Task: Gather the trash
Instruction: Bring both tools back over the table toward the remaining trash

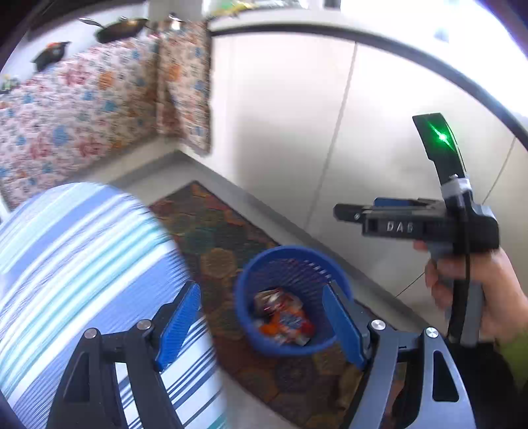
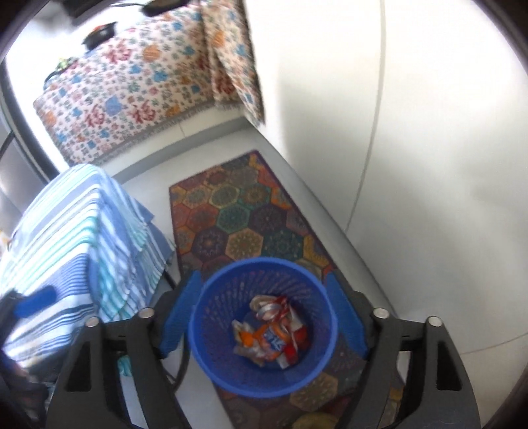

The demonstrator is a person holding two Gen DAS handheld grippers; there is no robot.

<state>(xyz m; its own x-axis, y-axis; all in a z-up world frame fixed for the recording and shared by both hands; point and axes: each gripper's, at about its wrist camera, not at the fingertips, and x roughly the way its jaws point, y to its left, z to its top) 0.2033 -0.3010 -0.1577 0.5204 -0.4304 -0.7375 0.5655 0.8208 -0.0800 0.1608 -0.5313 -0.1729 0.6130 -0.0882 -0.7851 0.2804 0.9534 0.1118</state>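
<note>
At the far left, a blue-and-white striped cloth (image 2: 66, 237) is draping over a piece of furniture, and behind it a floral patterned cover (image 2: 132, 92) is hanging down to the pale floor, with a dark frying pan (image 1: 120, 28) sitting on top in the left wrist view. The left gripper (image 1: 260, 326) is hanging over the edge of the striped cloth with its blue fingers (image 1: 180, 325) spread wide and nothing between them. Further right, a blue mesh wastebasket (image 2: 264, 373) is standing upright on a multicoloured hexagon-pattern rug (image 2: 237, 217), and crumpled snack wrappers (image 2: 270, 336), orange, red and silver, are lying in its bottom. The right gripper (image 2: 264, 320) is hovering directly above the basket, its blue fingers (image 2: 345, 316) parted wide on either side of the rim without touching it, holding nothing. At the far right of the left wrist view, the person's right hand (image 1: 462, 290) is gripping the handle, near pale cabinet doors (image 1: 290, 125).
</note>
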